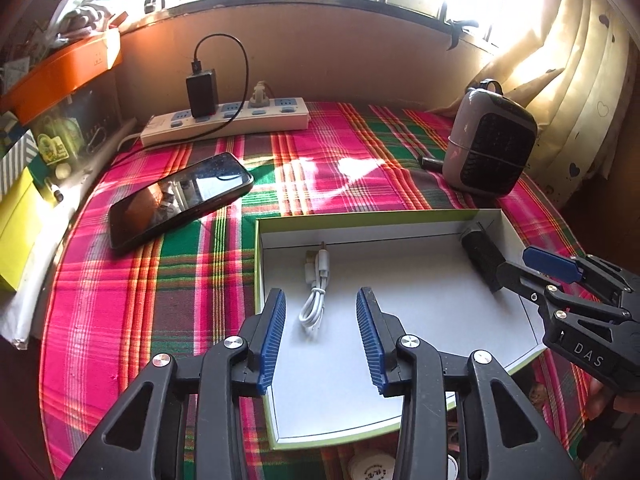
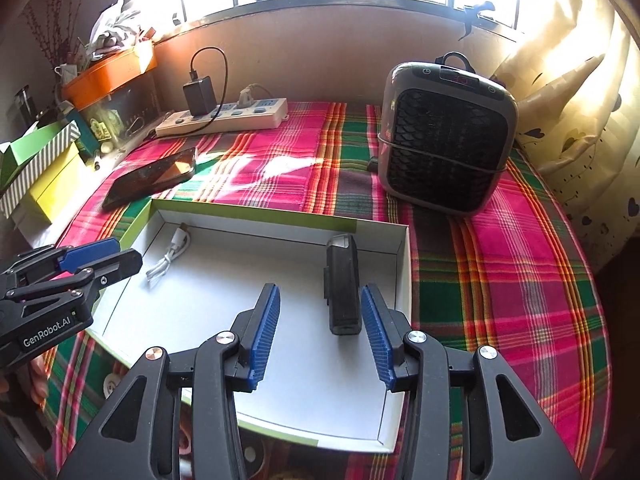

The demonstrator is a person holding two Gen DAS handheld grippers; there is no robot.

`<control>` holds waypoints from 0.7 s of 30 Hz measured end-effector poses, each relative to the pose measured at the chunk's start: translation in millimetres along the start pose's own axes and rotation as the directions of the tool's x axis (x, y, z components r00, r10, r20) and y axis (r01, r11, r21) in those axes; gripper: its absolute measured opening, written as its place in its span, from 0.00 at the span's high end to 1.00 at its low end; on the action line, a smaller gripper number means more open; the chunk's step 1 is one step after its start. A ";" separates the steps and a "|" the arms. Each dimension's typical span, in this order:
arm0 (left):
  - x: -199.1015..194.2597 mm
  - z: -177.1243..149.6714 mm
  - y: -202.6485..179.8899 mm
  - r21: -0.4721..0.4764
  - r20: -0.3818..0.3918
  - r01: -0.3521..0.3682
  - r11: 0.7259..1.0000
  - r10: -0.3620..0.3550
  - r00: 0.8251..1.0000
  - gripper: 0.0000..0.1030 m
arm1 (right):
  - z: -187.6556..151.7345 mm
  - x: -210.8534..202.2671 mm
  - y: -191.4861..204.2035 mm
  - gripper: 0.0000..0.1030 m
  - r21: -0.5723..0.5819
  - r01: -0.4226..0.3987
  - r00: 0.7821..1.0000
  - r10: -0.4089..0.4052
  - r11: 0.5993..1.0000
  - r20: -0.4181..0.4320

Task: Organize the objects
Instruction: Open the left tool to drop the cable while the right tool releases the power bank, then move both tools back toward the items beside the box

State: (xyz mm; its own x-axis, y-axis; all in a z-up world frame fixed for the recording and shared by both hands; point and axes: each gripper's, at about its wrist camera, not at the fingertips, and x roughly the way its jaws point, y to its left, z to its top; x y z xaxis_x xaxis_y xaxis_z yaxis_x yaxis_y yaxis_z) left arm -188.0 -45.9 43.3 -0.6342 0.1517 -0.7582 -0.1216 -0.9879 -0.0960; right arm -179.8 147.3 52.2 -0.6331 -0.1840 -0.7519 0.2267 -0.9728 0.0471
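Note:
A shallow white box with a green rim lies on the plaid cloth; it also shows in the right wrist view. Inside it lie a coiled white cable and a black rectangular device. My left gripper is open and empty over the box, with the cable just ahead between its fingers. My right gripper is open and empty over the box, with the black device's near end between its fingertips. A black phone lies on the cloth left of the box.
A white power strip with a black charger plugged in sits by the back wall. A grey heater stands at the right back. Boxes and an orange tin are stacked on the left. A curtain hangs at the right.

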 end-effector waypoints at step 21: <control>-63.0 -67.5 2.1 0.004 0.065 0.043 0.999 -0.043 0.997 0.65 | -54.5 -65.1 9.2 0.56 -0.023 -0.012 0.997 0.014 1.000 0.078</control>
State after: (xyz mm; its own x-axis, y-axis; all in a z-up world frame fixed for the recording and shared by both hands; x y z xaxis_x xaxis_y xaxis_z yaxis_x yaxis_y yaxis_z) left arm -96.8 -59.6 47.3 -0.6767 0.1962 -0.7096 -0.1517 -0.9803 -0.1265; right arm -96.2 157.9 65.8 -0.6856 -0.2077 -0.6977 0.2513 -0.9670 0.0409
